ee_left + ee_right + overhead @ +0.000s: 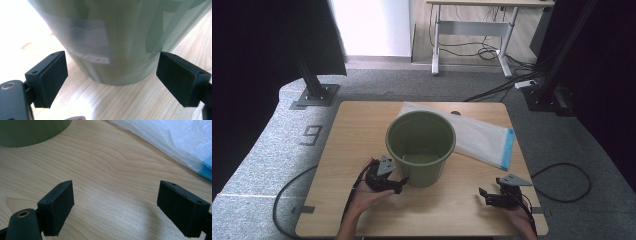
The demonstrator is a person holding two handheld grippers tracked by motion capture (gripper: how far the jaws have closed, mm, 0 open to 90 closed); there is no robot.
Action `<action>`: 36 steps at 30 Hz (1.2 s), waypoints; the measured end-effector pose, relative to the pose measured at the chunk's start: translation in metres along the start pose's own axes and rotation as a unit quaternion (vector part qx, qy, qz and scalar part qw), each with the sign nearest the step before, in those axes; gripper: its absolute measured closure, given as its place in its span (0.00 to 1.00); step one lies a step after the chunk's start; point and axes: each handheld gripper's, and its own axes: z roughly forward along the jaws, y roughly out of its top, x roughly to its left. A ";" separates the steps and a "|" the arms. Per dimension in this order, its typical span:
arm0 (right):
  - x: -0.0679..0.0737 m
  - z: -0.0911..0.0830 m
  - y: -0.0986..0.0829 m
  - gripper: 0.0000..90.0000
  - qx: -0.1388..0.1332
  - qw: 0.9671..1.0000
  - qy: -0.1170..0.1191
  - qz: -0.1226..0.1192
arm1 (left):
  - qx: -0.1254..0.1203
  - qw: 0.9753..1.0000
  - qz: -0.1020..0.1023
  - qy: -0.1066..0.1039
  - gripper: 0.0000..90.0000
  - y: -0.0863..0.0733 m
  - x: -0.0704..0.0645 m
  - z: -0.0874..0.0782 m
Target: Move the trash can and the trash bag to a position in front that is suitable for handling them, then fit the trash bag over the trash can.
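One green bucket (421, 147), seemingly one plastic bag (482, 137).

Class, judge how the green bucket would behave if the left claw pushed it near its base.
The green bucket looks empty, so it is probably light and slides easily on the smooth table. Tall and narrower at its base, it may tip if pushed higher.

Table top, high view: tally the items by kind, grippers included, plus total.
Green bucket: 1
Clear plastic bag with blue edge: 1
Handheld grippers: 2, the left gripper with its jaws open at the bucket's base, the right gripper open over bare wood
Total: 4
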 end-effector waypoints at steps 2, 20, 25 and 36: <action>0.000 0.000 0.000 0.15 0.000 1.000 -0.001 0.001 | -0.008 1.000 -0.011 0.004 0.12 -0.001 0.001 -0.008; 0.003 0.005 0.002 0.16 0.018 0.999 -0.037 -0.031 | 0.001 0.999 -0.040 0.005 0.13 -0.030 0.015 -0.030; 0.000 0.016 0.015 0.16 0.022 0.996 -0.058 -0.057 | 0.012 0.999 -0.047 0.009 0.14 -0.040 0.022 -0.031; -0.015 0.059 0.071 0.16 0.018 0.995 -0.068 -0.064 | 0.035 0.997 -0.066 0.034 0.14 -0.061 0.031 -0.038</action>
